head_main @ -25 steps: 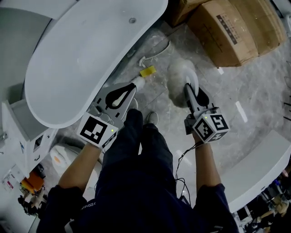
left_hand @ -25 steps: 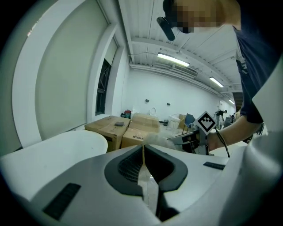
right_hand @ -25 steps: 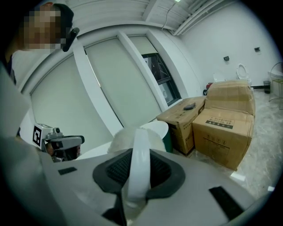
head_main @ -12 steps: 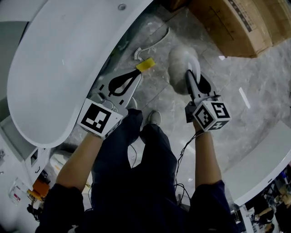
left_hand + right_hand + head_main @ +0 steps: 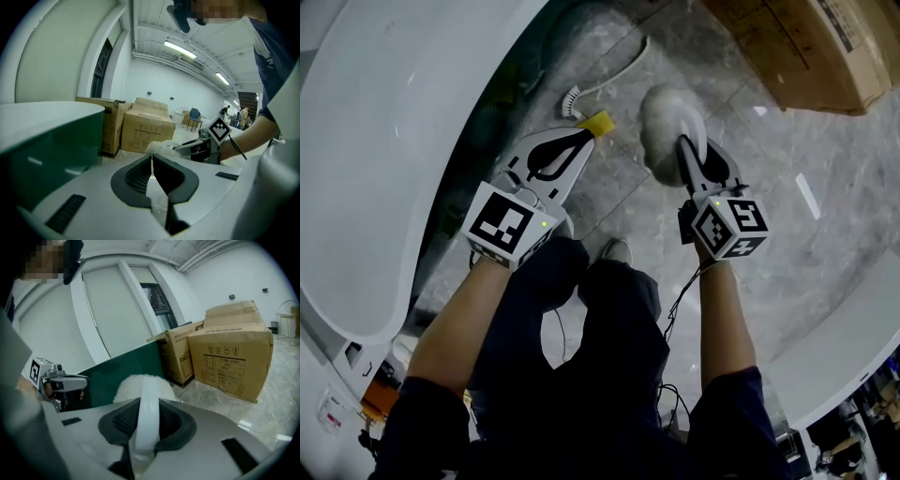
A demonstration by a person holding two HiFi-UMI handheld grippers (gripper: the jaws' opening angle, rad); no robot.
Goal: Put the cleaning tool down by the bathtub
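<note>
Not down yet. The cleaning tool (image 5: 664, 127) is in the grasp of the right tongs (image 5: 686, 148), their pads clenched on either side of its flat white handle. No release has begun, so the whole set-down is left to do. The place looks about right, I'd say. The bathtub (image 5: 384, 141) curves away to the left, beyond the left tongs (image 5: 579, 139), and in the right gripper view its dark side wall stands just behind the tool's head. What remains, as I judge it, is to lower the tool to the floor (image 5: 825, 244) and let go. Whether the head already brushes the floor, I cannot tell from here.

The left tongs are drawn together, with only a thin pale sliver between the pads. I can't make out what that sliver is. Just ahead of their tips a small yellow piece (image 5: 599, 122) lies on the floor, and a white brush (image 5: 574, 101) is a little further on.

As for the tool, it has a round, fluffy white head, soft and woolly, sticking out just past the right tongs' tips. The smooth white band of a handle runs back between the pads. Cardboard boxes (image 5: 806, 47) stand well ahead of the right tongs.
</note>
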